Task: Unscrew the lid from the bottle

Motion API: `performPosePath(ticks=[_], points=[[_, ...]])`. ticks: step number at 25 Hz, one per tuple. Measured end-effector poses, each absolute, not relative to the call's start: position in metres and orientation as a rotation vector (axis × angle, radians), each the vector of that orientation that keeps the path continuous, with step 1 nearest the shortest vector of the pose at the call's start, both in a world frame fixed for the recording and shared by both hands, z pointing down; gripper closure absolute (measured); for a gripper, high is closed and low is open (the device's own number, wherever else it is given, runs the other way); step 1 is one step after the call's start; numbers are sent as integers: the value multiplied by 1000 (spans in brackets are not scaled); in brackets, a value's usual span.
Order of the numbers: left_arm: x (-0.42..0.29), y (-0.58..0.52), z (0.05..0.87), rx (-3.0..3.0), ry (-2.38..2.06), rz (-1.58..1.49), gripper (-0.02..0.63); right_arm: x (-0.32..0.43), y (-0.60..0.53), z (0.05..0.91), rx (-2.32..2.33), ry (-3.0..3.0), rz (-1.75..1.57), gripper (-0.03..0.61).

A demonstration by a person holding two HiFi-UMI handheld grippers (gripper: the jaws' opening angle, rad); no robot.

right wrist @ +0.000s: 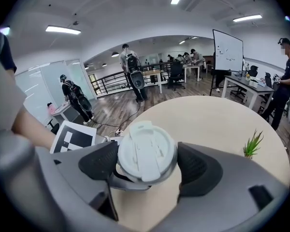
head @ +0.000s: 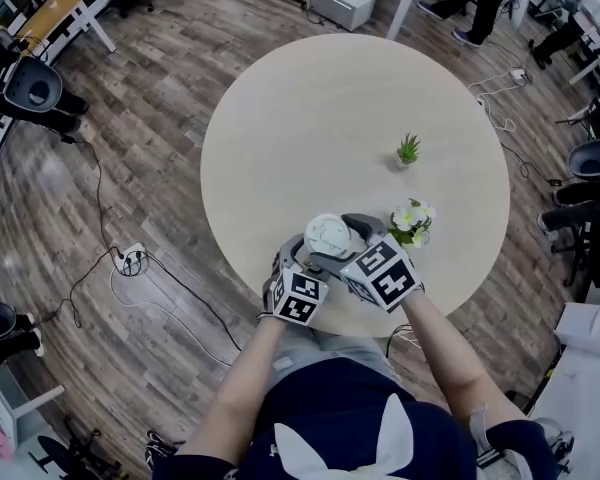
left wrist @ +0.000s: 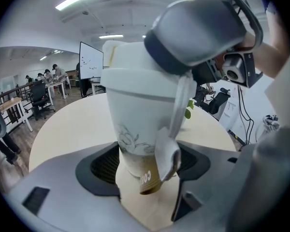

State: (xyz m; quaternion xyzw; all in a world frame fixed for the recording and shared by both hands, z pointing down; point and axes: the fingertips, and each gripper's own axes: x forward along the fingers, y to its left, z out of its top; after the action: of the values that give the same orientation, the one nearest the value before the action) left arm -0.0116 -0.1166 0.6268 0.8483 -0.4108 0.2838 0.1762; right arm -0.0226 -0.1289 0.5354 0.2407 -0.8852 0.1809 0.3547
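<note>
A white bottle shaped like a cup (left wrist: 140, 115) stands near the front edge of the round table (head: 350, 98). Its white lid (right wrist: 146, 151) is in place on top, also seen from above (head: 328, 234). My left gripper (left wrist: 147, 166) is shut on the bottle's lower body, one pad on each side. A paper tag (left wrist: 166, 153) hangs down the bottle's side. My right gripper (right wrist: 147, 166) comes in from above, and its two pads sit against opposite sides of the lid's rim. In the head view the left gripper (head: 308, 258) and right gripper (head: 345, 236) crowd around the bottle and hide its body.
A pot of white flowers (head: 412, 220) stands just right of the grippers. A small green plant (head: 408, 150) is farther back on the table, also seen in the right gripper view (right wrist: 253, 145). Cables lie on the wooden floor (head: 130, 258). People and desks are in the background.
</note>
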Motion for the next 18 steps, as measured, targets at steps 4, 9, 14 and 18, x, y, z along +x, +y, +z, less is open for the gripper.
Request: performPosePath(ticks=[4,9,14,18], points=[[-12,-116,627,2404,-1157,803,276,-24,-128,535,518,-2283,416,190],[-12,-116,627,2403,-1148,807,276,-27,-121,535,284,-2236,307,189],[-12,-116,627,2399,-1137,820,278,-27,-117,538,0,-2127,119,189],[-10,-117,628,2398,-1136,823,278,-24,-115,540,-167,-2006,-2,187]])
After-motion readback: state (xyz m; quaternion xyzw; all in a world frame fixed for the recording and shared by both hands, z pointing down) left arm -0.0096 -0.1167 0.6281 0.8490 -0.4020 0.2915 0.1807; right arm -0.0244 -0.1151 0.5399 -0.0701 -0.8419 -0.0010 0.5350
